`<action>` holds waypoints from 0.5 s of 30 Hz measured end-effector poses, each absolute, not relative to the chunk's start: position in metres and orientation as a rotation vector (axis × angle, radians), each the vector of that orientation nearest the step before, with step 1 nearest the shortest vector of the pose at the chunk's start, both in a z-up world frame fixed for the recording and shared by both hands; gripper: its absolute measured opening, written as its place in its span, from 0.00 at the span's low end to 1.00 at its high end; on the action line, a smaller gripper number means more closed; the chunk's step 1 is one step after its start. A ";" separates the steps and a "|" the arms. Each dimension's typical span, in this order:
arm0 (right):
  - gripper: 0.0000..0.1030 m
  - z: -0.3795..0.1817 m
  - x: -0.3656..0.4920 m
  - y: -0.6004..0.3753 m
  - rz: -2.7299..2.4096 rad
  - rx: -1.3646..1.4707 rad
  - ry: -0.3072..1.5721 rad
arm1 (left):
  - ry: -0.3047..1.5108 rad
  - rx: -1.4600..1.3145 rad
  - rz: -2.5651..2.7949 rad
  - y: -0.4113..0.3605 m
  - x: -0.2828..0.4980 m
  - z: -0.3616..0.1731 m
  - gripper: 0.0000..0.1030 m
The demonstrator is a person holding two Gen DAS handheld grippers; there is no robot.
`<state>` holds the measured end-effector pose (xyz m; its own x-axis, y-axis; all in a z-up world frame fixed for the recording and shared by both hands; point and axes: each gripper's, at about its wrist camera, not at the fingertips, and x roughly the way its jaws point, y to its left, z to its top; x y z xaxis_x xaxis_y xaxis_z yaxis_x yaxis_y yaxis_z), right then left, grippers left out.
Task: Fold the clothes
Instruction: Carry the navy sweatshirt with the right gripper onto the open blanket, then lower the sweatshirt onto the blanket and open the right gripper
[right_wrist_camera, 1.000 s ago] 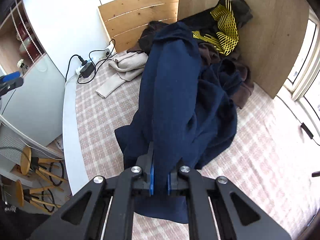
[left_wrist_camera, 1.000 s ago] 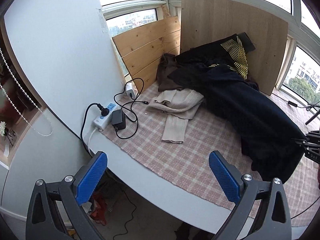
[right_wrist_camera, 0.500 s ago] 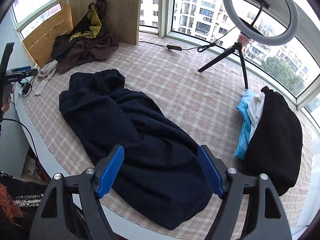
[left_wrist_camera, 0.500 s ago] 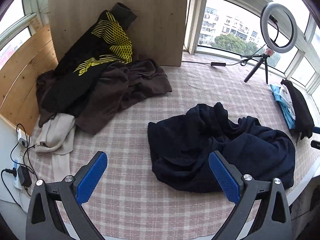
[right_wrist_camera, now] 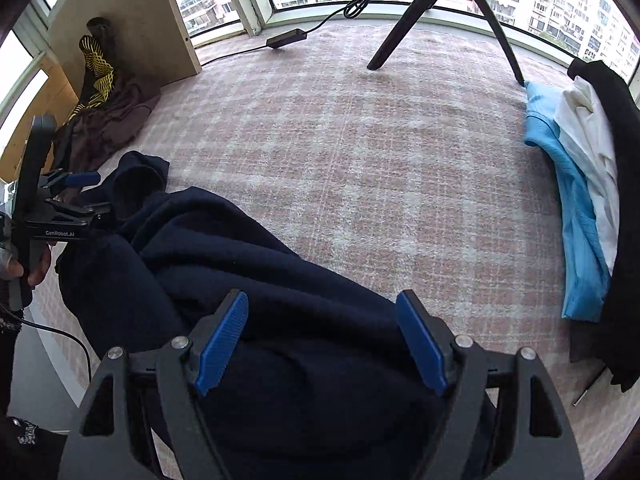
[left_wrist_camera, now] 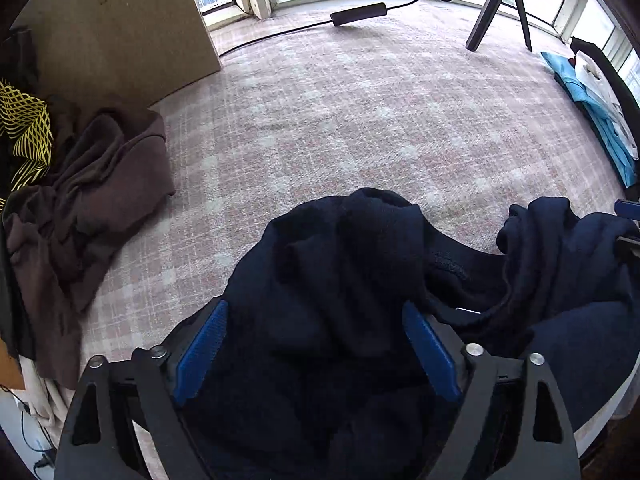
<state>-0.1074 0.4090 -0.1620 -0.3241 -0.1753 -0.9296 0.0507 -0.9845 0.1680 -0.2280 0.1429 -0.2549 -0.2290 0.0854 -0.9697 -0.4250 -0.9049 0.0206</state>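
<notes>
A crumpled navy garment (left_wrist_camera: 340, 264) lies on the pink checked cloth (left_wrist_camera: 360, 120) near the table's front edge. My left gripper (left_wrist_camera: 316, 344) points down onto one end of it. Its jaws are closing with a bunch of navy fabric between the blue pads, which still stand well apart. My right gripper (right_wrist_camera: 322, 340) hangs open over the other end of the navy garment (right_wrist_camera: 224, 248), with cloth lying under and between its pads. The left gripper (right_wrist_camera: 94, 194), held by a hand, shows at the left of the right wrist view.
A brown garment (left_wrist_camera: 80, 200) and a black-and-yellow one (left_wrist_camera: 28, 128) are heaped at the left by a wooden board (left_wrist_camera: 112, 28). A stack of blue, white and black clothes (right_wrist_camera: 576, 208) lies at the right. Tripod legs (right_wrist_camera: 400, 32) and a cable adapter (left_wrist_camera: 358, 14) stand at the back.
The right gripper opened and let go of the navy garment, which now lies on the table. Both grippers swung round and came down onto it. The left jaws have narrowed.
</notes>
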 end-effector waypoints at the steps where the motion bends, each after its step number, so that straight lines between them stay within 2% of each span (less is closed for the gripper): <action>1: 0.63 -0.169 -0.111 0.401 -2.408 1.743 -0.124 | 0.364 -1.731 2.165 0.142 -0.230 -0.258 0.39; 2: 0.44 -0.171 -0.111 0.392 -2.371 1.743 -0.097 | 0.322 -1.746 2.147 0.139 -0.232 -0.258 0.25; 3: 0.04 -0.172 -0.110 0.384 -2.333 1.741 -0.074 | 0.289 -1.725 2.153 0.135 -0.231 -0.251 0.16; 5: 0.04 -0.159 -0.098 0.379 -2.344 1.715 -0.048 | 0.229 -1.674 2.165 0.122 -0.225 -0.233 0.06; 7: 0.04 -0.134 -0.076 0.381 -2.378 1.653 -0.087 | 0.180 -1.615 2.178 0.105 -0.215 -0.210 0.04; 9: 0.04 -0.107 -0.046 0.389 -2.372 1.589 -0.186 | 0.223 -1.571 2.196 0.088 -0.199 -0.191 0.05; 11: 0.03 -0.097 -0.009 0.387 -2.315 1.589 -0.236 | 0.266 -1.525 2.212 0.070 -0.183 -0.172 0.11; 13: 0.03 -0.113 0.031 0.371 -2.168 1.708 -0.202 | 0.313 -1.508 2.225 0.056 -0.170 -0.160 0.19; 15: 0.04 -0.137 0.066 0.355 -2.011 1.871 -0.093 | 0.339 -1.507 2.201 0.043 -0.161 -0.157 0.46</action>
